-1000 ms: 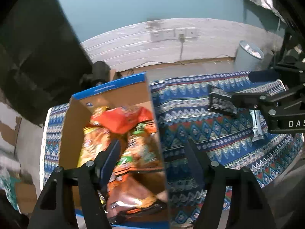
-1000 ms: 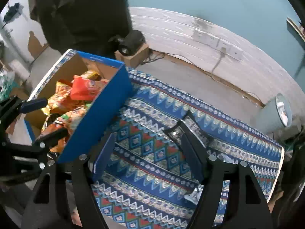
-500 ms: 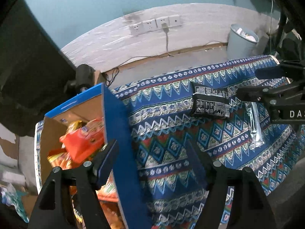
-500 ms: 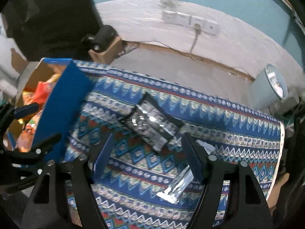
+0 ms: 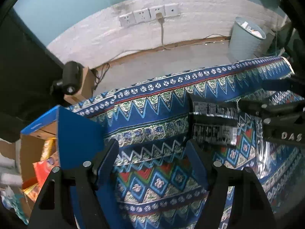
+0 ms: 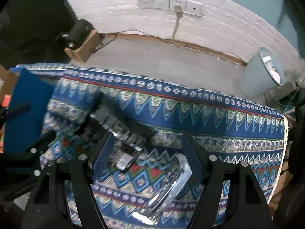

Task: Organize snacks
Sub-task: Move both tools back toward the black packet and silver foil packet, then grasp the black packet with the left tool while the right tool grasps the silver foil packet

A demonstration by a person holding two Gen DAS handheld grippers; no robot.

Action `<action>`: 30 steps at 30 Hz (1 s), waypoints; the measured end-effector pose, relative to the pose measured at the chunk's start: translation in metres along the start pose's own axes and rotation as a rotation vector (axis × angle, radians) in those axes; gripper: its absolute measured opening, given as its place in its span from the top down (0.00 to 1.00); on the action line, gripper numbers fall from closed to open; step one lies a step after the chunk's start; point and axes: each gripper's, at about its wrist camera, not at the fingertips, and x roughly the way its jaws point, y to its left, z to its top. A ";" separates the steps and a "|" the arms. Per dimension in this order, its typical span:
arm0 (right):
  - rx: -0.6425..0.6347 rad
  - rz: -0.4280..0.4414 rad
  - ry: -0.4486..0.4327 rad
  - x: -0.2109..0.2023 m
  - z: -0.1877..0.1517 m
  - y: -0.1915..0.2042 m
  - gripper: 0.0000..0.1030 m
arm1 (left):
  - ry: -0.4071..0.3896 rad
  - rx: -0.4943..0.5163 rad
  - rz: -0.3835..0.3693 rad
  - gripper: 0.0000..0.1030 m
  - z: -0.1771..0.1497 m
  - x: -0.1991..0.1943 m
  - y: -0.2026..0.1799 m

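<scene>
A blue cardboard box [image 5: 76, 139] with orange snack bags [image 5: 43, 169] inside stands at the left on the patterned cloth [image 5: 156, 126]; it also shows in the right wrist view [image 6: 24, 112]. A black-and-silver snack packet [image 5: 211, 126] lies on the cloth, blurred in the right wrist view [image 6: 118, 131]. A silver wrapper [image 6: 167, 189] lies nearer. My left gripper [image 5: 152, 152] is open and empty beside the box. My right gripper [image 6: 146, 152] is open above the two packets and shows in the left wrist view [image 5: 270, 114].
A grey waste bin [image 5: 246, 38] stands on the floor behind the table at the right. A black device on a wooden block [image 6: 82, 38] sits at the back left. Wall sockets with a cable [image 6: 171, 3] are behind. The cloth's right edge [image 6: 284, 133] is near.
Both grippers have swung to the right, away from the box and towards the packets. The black-and-silver packet now lies close under the right gripper. Both stay open.
</scene>
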 end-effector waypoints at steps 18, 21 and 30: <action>-0.078 -0.014 0.145 0.041 -0.020 0.014 0.27 | 0.070 -0.027 -0.018 0.27 -0.008 0.018 0.008; -0.080 0.024 0.184 0.040 -0.036 0.024 0.27 | 0.085 -0.042 -0.035 0.27 -0.011 0.017 0.010; -0.127 0.094 0.237 0.029 -0.087 0.059 0.27 | 0.132 -0.051 -0.050 0.27 -0.033 0.014 0.009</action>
